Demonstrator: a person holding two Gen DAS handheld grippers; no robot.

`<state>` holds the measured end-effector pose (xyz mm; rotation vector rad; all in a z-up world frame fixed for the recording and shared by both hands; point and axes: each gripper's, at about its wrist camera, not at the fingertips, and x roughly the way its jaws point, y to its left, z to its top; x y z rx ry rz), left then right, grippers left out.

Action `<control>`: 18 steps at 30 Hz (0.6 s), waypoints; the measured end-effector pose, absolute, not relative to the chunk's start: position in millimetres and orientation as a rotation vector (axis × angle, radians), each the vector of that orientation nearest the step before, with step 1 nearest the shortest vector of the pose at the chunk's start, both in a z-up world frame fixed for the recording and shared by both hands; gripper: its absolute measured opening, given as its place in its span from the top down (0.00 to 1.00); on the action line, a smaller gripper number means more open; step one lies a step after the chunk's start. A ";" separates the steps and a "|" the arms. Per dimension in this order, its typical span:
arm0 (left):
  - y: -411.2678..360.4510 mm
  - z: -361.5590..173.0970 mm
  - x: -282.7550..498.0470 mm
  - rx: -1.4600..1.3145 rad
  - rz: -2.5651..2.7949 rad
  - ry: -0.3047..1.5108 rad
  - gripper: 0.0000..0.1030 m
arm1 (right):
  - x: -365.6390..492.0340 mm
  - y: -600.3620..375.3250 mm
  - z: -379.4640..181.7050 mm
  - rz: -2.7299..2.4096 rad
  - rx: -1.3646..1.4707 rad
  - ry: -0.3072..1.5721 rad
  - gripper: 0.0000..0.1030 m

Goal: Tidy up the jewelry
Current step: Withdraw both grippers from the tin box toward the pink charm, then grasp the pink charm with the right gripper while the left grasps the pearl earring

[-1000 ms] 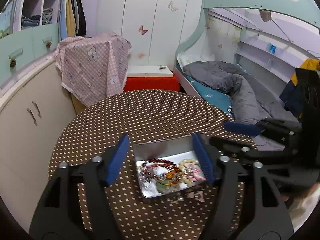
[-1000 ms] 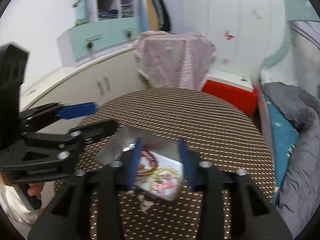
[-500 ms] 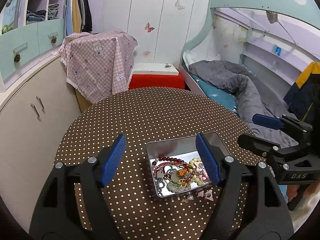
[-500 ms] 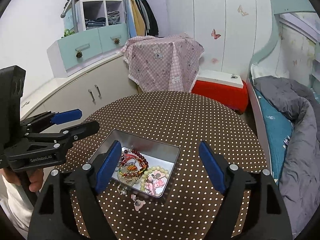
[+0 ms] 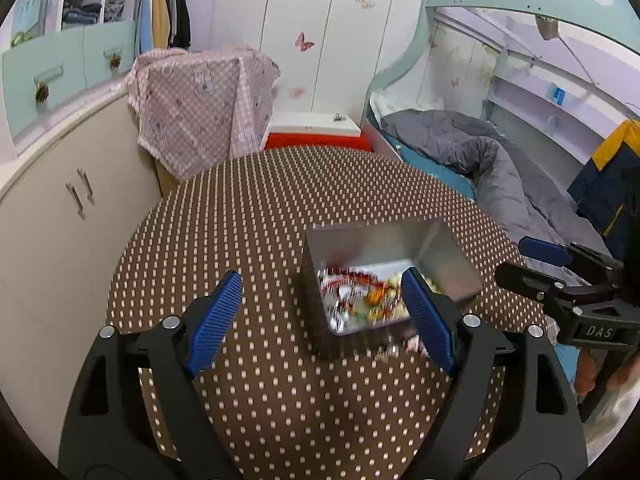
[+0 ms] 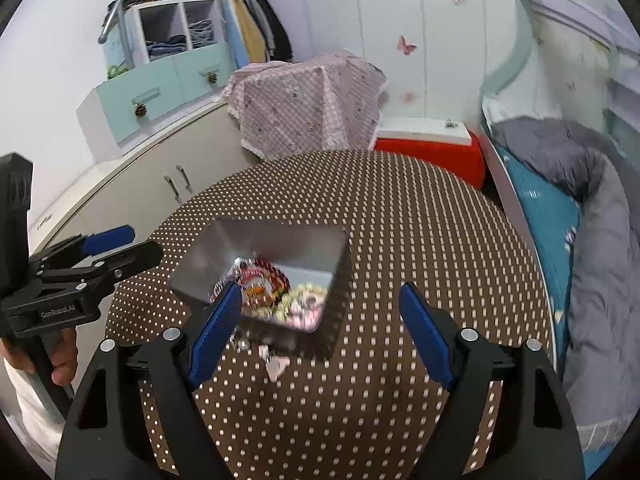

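The left gripper (image 5: pixel 320 316) is opening its jaws wide, and nothing is being squeezed between its blue pads (image 5: pixel 216 320). Its right pad is sitting in front of the near right corner of a shiny metal tin (image 5: pixel 384 240), but I cannot tell if it is touching the tin. The right gripper (image 6: pixel 320 320) is standing wide open too and is holding nothing. Its left pad is sitting in front of the near left edge of the tin (image 6: pixel 280 240). The tin is resting on a round table (image 5: pixel 260 208) with a brown cloth covered in white dots. Inside the tin, a pile of jewelry (image 6: pixel 276 296) is lying, with red beads, pale beads and pink bits, all looking blurry. A few small pieces (image 6: pixel 276 364) are lying on the cloth just in front of the tin. Beyond the table, a pink checked cloth (image 6: pixel 312 108) is hanging over something, a red box (image 6: pixel 428 152) is sitting beside it, and a bed with a grey blanket (image 5: pixel 480 152) is standing to the right.
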<state>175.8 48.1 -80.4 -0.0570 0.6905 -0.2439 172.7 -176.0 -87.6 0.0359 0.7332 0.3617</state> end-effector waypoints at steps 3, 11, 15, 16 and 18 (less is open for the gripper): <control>50.6 -90.3 168.5 -0.066 -0.250 0.711 0.22 | 163.1 -177.1 -97.7 0.355 0.046 0.749 0.25; 46.6 -118.4 158.7 -0.088 -0.318 0.760 0.22 | 156.7 -151.5 -129.1 0.410 -0.009 0.826 0.33; 41.3 -126.3 157.7 -0.089 -0.376 0.762 0.32 | 161.6 -137.2 -144.3 0.429 -0.055 0.867 0.48; 39.8 -127.3 157.8 -0.084 -0.390 0.761 0.34 | 163.9 -134.1 -148.7 0.433 -0.061 0.882 0.50; 36.5 -129.5 158.9 -0.076 -0.408 0.767 0.43 | 167.5 -129.9 -155.1 0.430 -0.075 0.899 0.58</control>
